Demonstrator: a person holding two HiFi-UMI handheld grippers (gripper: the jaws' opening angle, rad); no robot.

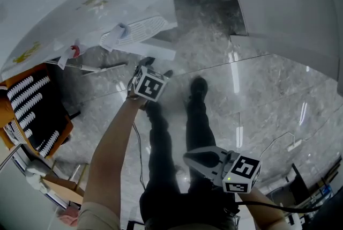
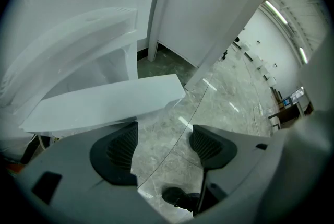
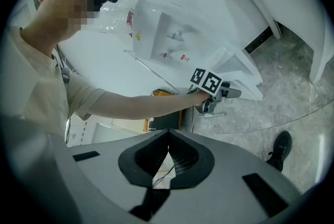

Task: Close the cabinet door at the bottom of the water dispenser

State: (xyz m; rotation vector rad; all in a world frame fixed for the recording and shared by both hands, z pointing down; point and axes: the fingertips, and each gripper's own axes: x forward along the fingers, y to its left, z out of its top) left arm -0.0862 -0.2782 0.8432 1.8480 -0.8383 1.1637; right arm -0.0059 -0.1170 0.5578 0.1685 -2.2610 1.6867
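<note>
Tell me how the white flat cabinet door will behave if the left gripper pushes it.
The white flat cabinet door looks thin and rigid, so it probably swings easily without bending. Its smooth face may let the open left gripper slide.

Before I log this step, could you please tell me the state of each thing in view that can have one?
cabinet door: open, swung out from the water dispenser.
left hand-held gripper: open, nothing between its jaws, close to the door.
right hand-held gripper: shut, empty, away from the door.
</note>
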